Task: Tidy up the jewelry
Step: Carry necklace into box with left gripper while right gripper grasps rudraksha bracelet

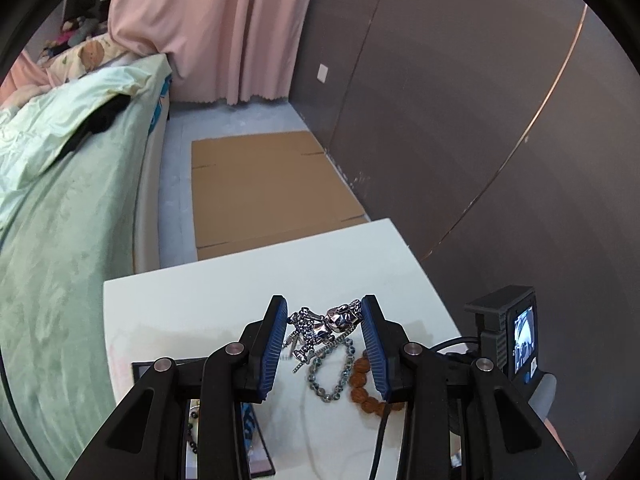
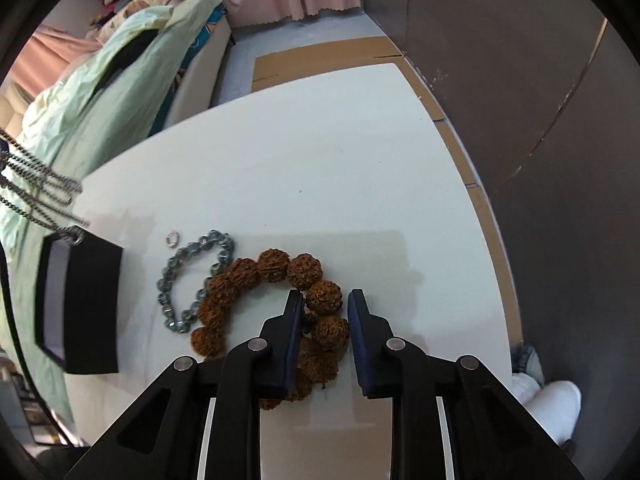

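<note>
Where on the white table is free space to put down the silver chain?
The far half of the table, beyond the brown beads, is bare up to its edges. It is crowded near the grippers: brown beads, blue-grey bracelet, small ring, black box.

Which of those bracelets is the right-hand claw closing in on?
The brown bracelet of big knobbly seed beads: the right gripper has one bead between its open fingers. The smaller blue-grey bead bracelet lies beside it; the silver chain is in the left gripper.

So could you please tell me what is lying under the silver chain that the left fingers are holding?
Below the silver chain lie a blue-grey bead bracelet and brown bead bracelet on the white table.
</note>
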`<state>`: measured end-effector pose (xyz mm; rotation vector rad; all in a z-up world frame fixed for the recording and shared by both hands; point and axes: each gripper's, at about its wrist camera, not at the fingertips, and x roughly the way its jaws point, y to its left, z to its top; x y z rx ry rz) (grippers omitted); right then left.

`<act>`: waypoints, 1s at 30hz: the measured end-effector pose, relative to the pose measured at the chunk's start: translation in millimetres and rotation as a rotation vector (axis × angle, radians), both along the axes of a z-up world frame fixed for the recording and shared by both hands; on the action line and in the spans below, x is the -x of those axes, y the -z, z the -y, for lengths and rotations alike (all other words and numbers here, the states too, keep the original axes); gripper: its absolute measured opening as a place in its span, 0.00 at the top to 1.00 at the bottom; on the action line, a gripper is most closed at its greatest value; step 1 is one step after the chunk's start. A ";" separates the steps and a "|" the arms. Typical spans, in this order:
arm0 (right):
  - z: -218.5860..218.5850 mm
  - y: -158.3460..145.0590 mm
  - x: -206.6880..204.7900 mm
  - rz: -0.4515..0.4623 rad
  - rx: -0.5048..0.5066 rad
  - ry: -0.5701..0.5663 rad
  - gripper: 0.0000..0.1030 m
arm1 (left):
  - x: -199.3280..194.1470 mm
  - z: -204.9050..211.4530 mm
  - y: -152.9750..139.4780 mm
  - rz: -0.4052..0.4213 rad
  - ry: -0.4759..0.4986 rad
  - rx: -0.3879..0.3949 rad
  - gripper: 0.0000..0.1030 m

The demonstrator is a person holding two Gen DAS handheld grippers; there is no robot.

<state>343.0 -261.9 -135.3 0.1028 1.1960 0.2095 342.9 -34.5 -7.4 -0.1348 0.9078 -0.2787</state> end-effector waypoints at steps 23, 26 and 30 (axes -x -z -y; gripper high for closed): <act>-8.5 -88.5 59.6 0.244 -0.299 -0.022 0.85 | 62.6 -59.8 -16.0 0.056 -0.070 0.002 0.62; -18.5 -99.3 63.8 0.271 -0.316 -0.030 0.85 | 64.1 -70.2 -8.6 0.049 -0.070 0.029 0.62; -34.7 -109.1 65.5 0.295 -0.331 -0.046 0.85 | 60.9 -81.0 4.3 0.036 -0.077 0.070 0.61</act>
